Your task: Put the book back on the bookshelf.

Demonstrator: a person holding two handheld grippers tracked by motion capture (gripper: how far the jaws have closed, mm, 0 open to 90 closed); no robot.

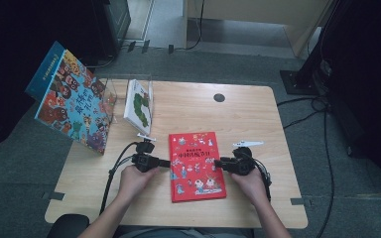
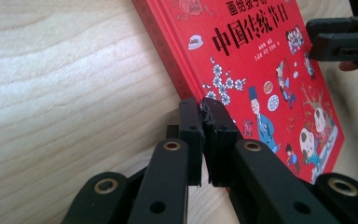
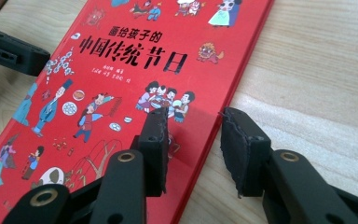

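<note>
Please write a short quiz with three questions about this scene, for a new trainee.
1. True or false: the red book stands upright in the clear holder.
2. Which hand-held gripper has its jaws apart over an edge of the red book?
A. left hand-held gripper
B. right hand-held gripper
3. What leans at the table's far left corner?

Key
1. False: it lies flat on the table, cover up.
2. B. The left one's jaws are shut at the book's other edge.
3. A large blue picture book.
</note>
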